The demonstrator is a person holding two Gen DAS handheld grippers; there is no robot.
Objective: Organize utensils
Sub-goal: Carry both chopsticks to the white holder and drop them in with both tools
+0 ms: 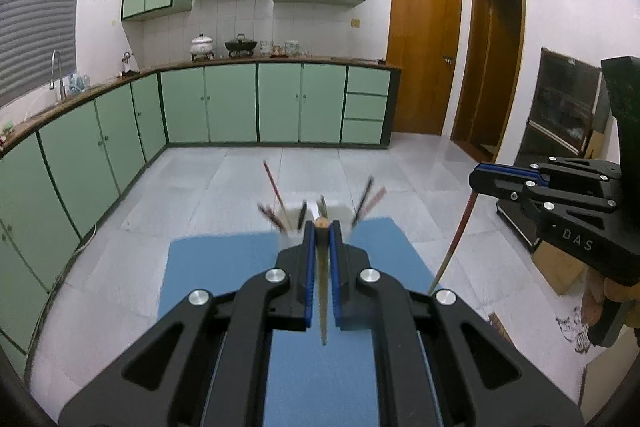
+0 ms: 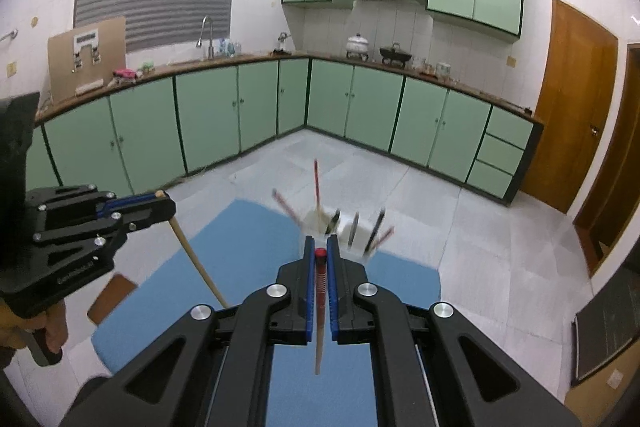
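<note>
Several utensils are already seen standing in the white holder (image 1: 316, 217), which sits at the far edge of the blue mat (image 1: 224, 267): red and dark sticks splay out of it to left and right, blurred in both views. That part of the sorting is judged done. Two pieces are not yet stowed, one in each gripper, so the task is judged to be well along but unfinished; whether more utensils lie out of view cannot be told.

On the left, the left gripper (image 1: 322, 227) is clenched on a plain wooden chopstick (image 1: 323, 291), which is pinched near its thick end between the blue pads and hangs down towards the mat. The holder lies just beyond these fingertips, slightly lower.

On the right, the right gripper (image 2: 320, 243) is clamped on a red-topped chopstick (image 2: 320, 291), gripped near its red cap, the pale tip pointing down over the mat. The holder is seen just past and a little right of its fingertips.
</note>
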